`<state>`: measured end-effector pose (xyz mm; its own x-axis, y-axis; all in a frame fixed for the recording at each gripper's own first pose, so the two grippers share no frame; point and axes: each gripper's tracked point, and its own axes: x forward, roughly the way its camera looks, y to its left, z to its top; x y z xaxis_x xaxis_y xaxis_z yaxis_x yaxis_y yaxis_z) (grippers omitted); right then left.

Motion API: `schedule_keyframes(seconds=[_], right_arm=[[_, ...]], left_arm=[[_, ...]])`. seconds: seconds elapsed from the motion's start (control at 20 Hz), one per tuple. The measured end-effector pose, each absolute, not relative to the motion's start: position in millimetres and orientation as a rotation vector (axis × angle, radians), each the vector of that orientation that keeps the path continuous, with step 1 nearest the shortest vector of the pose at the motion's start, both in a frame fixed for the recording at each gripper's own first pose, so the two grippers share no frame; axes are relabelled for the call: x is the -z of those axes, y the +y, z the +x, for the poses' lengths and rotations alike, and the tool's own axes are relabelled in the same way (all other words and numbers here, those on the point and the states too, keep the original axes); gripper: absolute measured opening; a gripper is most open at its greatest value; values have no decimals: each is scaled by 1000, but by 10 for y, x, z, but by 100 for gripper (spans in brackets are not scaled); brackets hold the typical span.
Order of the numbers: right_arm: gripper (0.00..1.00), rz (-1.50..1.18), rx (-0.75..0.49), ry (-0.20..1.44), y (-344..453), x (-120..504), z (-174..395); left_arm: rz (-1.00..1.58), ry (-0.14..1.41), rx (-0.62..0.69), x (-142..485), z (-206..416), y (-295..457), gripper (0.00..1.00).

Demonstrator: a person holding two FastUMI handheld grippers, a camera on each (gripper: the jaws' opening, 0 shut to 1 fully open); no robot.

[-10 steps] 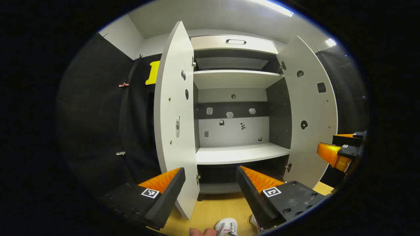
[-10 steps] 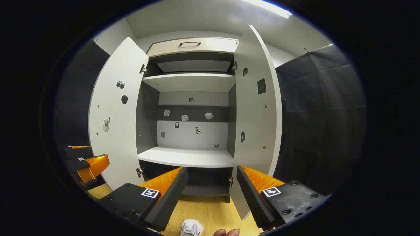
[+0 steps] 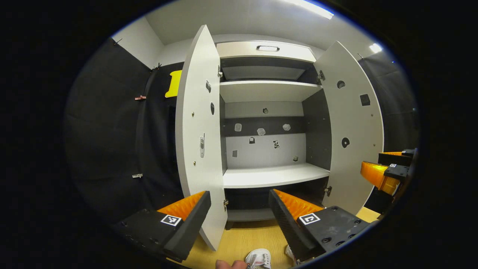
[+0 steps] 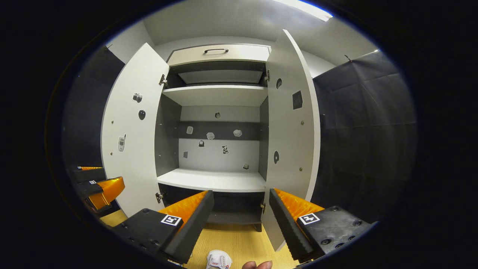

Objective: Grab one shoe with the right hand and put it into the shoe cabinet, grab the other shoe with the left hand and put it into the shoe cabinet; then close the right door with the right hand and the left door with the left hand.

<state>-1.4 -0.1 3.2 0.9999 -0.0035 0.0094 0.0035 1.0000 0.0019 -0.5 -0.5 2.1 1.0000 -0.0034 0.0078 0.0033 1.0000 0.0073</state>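
Left gripper view: shoe cabinet (image 3: 272, 175) dead ahead, left door (image 3: 198, 130) and right door (image 3: 354, 130) swung wide, flat pale panels, small stickers across the back wall. Left gripper (image 3: 239, 215) jaws apart, nothing between them; white shoe (image 3: 258, 258) low on the wood-grain floor (image 3: 242, 239), beneath the gap. Right gripper view: right gripper (image 4: 241, 215) likewise spread, empty, another white shoe (image 4: 218, 259) below, fingertips (image 4: 257, 265) beside it.
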Motion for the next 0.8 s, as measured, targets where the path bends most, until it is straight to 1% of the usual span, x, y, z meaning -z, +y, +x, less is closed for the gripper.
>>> schedule_keyframes(seconds=[0.45, 0.65, 0.8], right_arm=[[98, 7, 0, 4, 19, 20, -25], [98, 17, -12, 57, 65, 232, -64], [98, 41, -38, 129, 178, 535, -154]], left_arm=[[12, -10, 1, -18, -22, -3, 98], [13, -9, -5, 7, -62, 11, 98], [11, -4, -12, 62, -116, 31, 98]])
